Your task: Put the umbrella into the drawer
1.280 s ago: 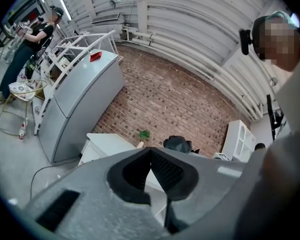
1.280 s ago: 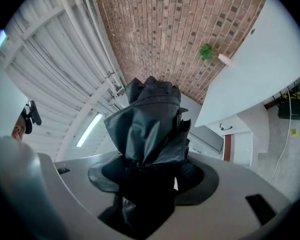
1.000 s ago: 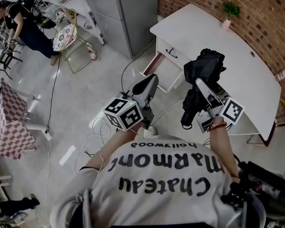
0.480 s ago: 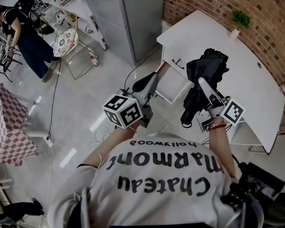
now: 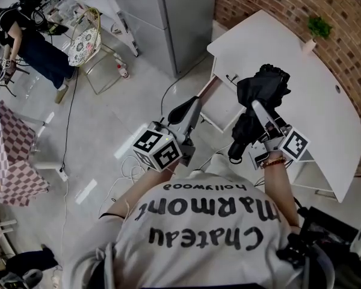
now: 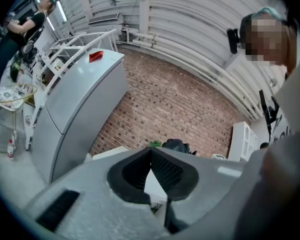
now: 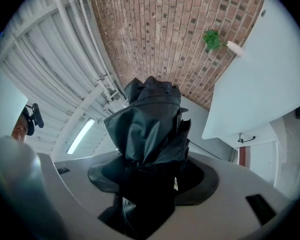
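**Nearly at the desk, umbrella aloft in the right jaws**

Clamped in the right gripper (image 5: 257,117), jaws spread broad round the folded black umbrella (image 5: 262,89) and pressing on its bunched cloth. Held in the air over the near edge of the white desk (image 5: 301,71), handle end hanging below the jaws, not yet inside the drawer (image 5: 216,110). Pinched together at the tips on the other side: left gripper (image 5: 191,105), nothing between its pads, poised close by the drawer.

Likely trouble from here:

- Could slip or sag, gripped by soft cloth and not by a firm shaft.
- Could catch a loose fold on the drawer rim or on the desk edge above it.
- Could knock the hanging handle end against the drawer front and nudge the drawer inward, narrowing the opening.
- Might jam if lowered crosswise; better turned to lie along the drawer's longer side.
- Might foul the left gripper if both crowd the same opening.

As for containers:

- Drawer: pulled out below the desk top, under a closed front with a dark handle (image 5: 231,77). Pale and bare where visible, the rest hidden behind the left gripper and the umbrella, so not safely called empty.
- Small pot (image 5: 310,43): at the far side of the desk, holding a green plant and well apart from the work.
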A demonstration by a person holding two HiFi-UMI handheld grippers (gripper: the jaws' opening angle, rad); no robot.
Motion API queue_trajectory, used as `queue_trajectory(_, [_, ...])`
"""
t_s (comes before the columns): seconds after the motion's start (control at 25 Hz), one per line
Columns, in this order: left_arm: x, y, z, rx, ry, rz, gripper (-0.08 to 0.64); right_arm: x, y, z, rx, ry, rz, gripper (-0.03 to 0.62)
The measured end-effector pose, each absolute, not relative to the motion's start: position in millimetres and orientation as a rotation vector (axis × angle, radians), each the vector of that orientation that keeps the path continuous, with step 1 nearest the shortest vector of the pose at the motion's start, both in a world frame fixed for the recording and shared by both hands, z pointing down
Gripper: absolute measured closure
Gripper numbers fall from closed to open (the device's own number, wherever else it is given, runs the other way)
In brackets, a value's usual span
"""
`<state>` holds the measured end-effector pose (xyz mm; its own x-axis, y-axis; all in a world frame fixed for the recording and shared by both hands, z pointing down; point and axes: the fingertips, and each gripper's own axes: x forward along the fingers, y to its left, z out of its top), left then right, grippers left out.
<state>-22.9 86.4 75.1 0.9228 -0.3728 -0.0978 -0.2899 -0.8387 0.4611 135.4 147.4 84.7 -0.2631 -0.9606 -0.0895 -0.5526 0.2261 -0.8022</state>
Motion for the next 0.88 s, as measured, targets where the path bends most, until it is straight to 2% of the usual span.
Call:
queue_trajectory(0.2, [-30, 65, 92, 2.593, -0.553, -0.219, 0.545, 132, 126, 104, -1.396, 1.937, -0.962, 0.339])
queue_trajectory(0.88, [16, -38, 119, 2.557, -0.871, -0.225, 0.545, 153, 1, 155, -1.330, 2.185, -1.163, 0.341])
